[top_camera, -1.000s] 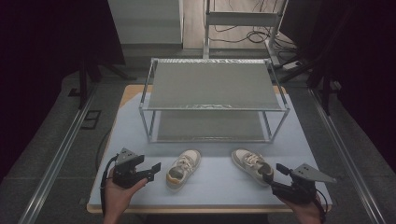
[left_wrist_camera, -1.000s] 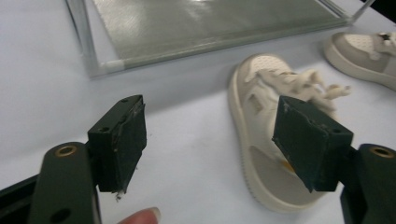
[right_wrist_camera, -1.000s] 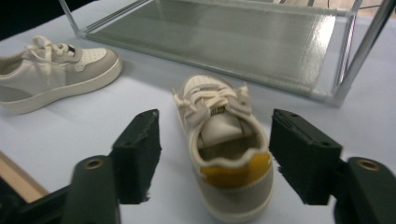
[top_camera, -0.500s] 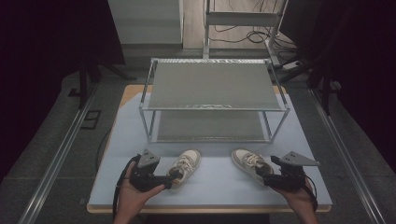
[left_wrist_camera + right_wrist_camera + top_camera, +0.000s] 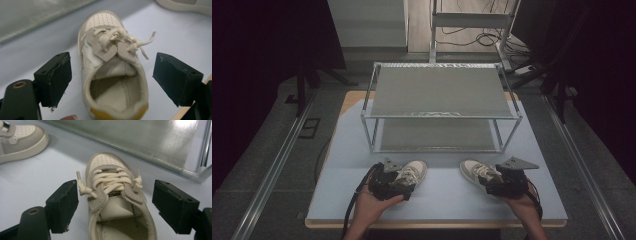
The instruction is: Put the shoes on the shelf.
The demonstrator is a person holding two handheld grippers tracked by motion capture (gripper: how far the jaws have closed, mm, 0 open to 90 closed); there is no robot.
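You have a pair of small white sneakers on the pale blue table, just in front of a two-shelf metal rack. The left shoe lies heel toward you with your left gripper at its heel; the right shoe sits the same way under your right gripper.

In the left gripper view both jaws stand wide apart on either side of the left shoe's heel collar, touching nothing. The right gripper view shows the same: jaws spread, the right shoe's collar and tongue between them, no contact yet.

These shoes should be light, so lifting force is not the concern. The padded collar and soft upper will likely cave in under a squeeze, while the rubber sole and heel counter are stiffer. Take hold low across the heel, where the sidewalls meet the sole, rather than on the collar's rim. Keep clear of the laces, which are loose and knotted and would slip or snag. Whether the smooth upper is slick against the black pads is hard to judge from here, so close firmly.
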